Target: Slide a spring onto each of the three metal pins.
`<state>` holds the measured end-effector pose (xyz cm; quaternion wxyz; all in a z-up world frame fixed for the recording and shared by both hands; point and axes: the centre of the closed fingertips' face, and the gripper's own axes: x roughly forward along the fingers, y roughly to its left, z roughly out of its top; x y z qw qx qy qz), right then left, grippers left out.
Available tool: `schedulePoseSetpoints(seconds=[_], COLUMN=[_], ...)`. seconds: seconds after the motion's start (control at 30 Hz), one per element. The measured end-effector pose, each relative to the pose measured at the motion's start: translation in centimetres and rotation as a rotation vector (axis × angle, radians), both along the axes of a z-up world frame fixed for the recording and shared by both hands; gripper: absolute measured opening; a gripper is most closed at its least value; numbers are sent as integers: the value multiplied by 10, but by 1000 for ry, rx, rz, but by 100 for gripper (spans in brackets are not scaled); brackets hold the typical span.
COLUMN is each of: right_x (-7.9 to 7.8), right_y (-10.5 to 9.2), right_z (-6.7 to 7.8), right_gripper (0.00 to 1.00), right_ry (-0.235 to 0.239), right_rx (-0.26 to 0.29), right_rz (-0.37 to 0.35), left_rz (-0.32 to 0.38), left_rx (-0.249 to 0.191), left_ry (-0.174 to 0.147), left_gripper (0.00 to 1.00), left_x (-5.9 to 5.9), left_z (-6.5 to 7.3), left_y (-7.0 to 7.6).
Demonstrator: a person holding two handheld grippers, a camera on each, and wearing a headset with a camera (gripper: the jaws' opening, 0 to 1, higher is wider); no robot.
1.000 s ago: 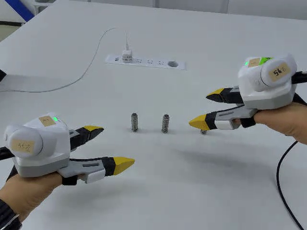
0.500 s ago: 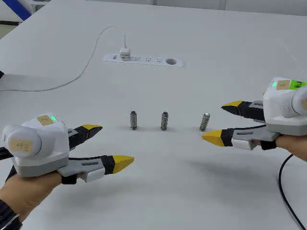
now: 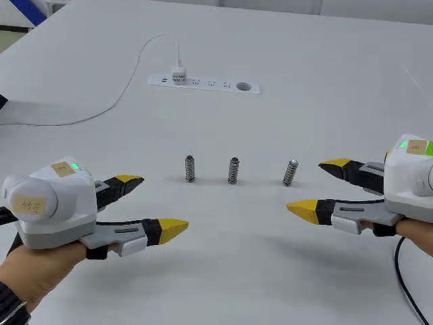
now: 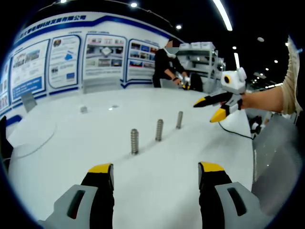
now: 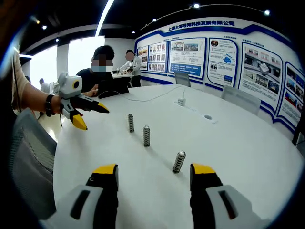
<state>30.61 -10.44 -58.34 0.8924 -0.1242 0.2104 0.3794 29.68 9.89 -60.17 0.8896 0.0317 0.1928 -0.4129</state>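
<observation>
White counter [image 3: 223, 277], three springs [image 3: 233, 170] in a central row, rightmost spring [image 3: 290, 172] tilted; left hand-held gripper [image 3: 161, 202] and right hand-held gripper [image 3: 307, 184] released, empty; risk: nearby right jaw nudges it over.

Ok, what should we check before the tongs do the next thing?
1. Left tongs open: ok.
2. Right tongs open: ok.
3. Both tongs apart from the springs: ok.
4. Left spring and middle spring upright: ok.
5. Right spring upright: not ok, it leans a little.
6. Pins inside the springs: cannot tell, hidden.
</observation>
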Motion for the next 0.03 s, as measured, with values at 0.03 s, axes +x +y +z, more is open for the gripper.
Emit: schedulePoseSetpoints(seconds=[0.03], right_x=[0], right_y=[0], right_z=[1], right_gripper=[62], right_ry=[-1], right_rx=[8], right_rz=[-5], left_rz=[1], left_rx=[0], left_ry=[0], left_gripper=[73], left_x=[0], left_z=[0], left_y=[0])
